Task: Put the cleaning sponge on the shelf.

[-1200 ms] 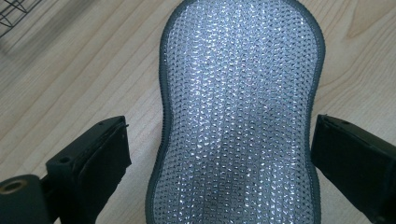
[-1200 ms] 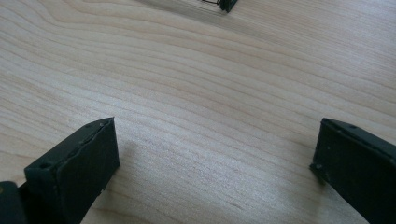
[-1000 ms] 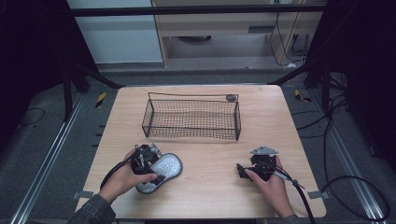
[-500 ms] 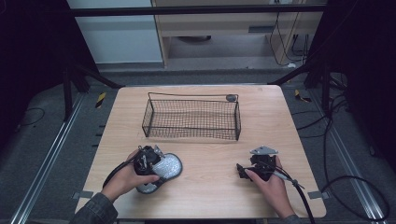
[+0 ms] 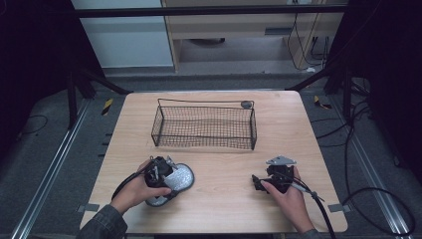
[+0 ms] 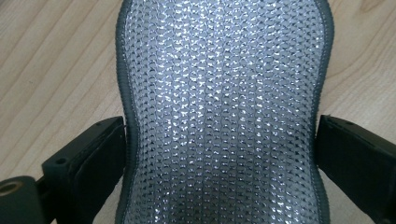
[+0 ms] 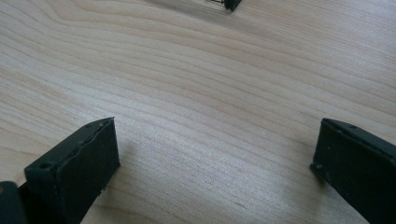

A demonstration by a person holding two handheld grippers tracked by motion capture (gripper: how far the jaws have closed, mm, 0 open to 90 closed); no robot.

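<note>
- left gripper [image 5: 166,175] at near-left of table [image 5: 219,214], over silver mesh scrubbing pad [image 5: 174,180]; pad flat on the wood, near the front edge, well apart from wire basket [image 5: 204,127].
- in left gripper view, pad [image 6: 224,112] between the two black jaws at its narrow waist; left jaw touching or all but touching the grey edge, right jaw just beside the other edge. jaws spread around the pad; firm pinch not confirmed.
- right gripper [image 5: 259,183] at near-right of table, low over bare wood; jaws spread wide in right gripper view, nothing between them.
- basket standing mid-table toward the far side, apparently empty; small dark round object [image 5: 246,104] at its far right corner, nature not determinable.
- judged step: closing on the pad ahead of a lift, basket the likely destination.
- risk: soft, compressible pad; light squeeze at the waist could let it slide out on lifting.
- risk: uneven jaw contact could twist or fold the pad, leaving it hanging from one edge.
- risk: jaws low against the wood could scrape or catch the table on closing.
- risk: drooping pad could snag on the basket rim during transfer, tipping or shifting the light wire frame.
</note>
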